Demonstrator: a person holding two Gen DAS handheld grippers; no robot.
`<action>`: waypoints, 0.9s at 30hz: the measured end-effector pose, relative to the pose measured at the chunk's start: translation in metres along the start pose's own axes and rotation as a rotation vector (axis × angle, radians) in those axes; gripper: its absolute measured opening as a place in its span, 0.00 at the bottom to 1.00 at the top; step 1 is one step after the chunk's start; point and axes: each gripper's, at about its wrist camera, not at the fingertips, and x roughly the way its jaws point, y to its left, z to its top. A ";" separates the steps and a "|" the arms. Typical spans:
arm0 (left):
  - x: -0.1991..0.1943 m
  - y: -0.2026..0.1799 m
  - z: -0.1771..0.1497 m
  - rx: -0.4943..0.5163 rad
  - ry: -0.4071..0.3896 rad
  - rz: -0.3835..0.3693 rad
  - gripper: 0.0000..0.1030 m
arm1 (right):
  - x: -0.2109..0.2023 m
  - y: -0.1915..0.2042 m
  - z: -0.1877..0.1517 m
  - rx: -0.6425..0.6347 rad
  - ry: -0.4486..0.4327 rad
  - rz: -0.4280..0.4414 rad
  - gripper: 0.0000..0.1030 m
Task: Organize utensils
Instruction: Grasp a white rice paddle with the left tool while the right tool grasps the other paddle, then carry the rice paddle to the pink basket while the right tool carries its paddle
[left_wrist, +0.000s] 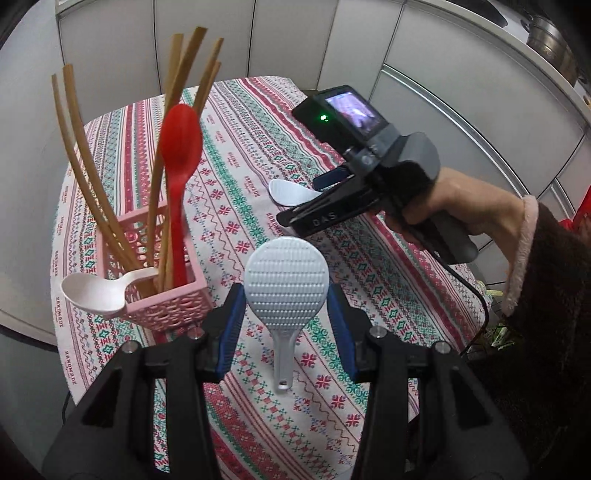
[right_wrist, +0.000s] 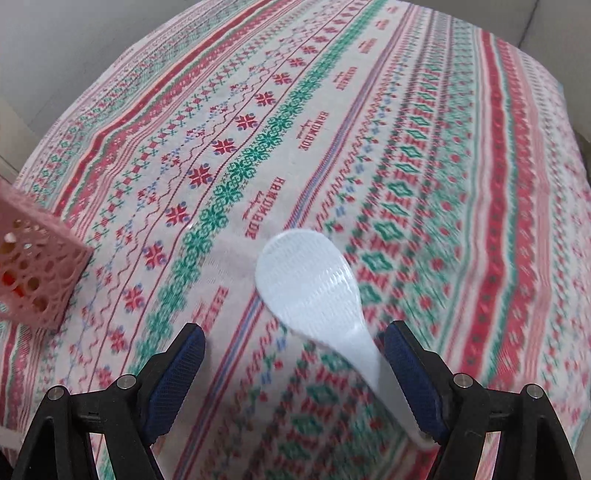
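A pink lattice basket (left_wrist: 162, 295) holds several wooden chopsticks (left_wrist: 85, 166), a red spoon (left_wrist: 180, 155) and a white scoop (left_wrist: 94, 295) hanging over its rim. A grey-white dimpled rice paddle (left_wrist: 286, 291) lies on the patterned cloth between the open fingers of my left gripper (left_wrist: 286, 325). My right gripper (right_wrist: 295, 365) is open over a second white rice paddle (right_wrist: 314, 288), whose handle lies against the right finger (right_wrist: 413, 373). In the left wrist view the right gripper (left_wrist: 321, 199) reaches over that paddle (left_wrist: 291, 192).
The table (left_wrist: 369, 258) wears a red, green and white "handmade" cloth and stands against white cabinet doors (left_wrist: 461, 92). A metal pot (left_wrist: 554, 48) sits on the counter at top right. The basket's corner (right_wrist: 33, 273) shows at the left of the right wrist view.
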 end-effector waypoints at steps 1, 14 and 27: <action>0.001 0.001 0.000 -0.004 0.003 -0.002 0.46 | 0.005 0.001 0.002 -0.008 0.005 -0.006 0.80; 0.005 0.010 -0.001 -0.025 0.022 -0.013 0.46 | 0.004 -0.005 0.019 -0.023 -0.105 -0.038 0.50; -0.020 0.017 0.006 -0.047 -0.046 -0.030 0.46 | -0.039 -0.002 -0.010 0.088 -0.144 -0.040 0.49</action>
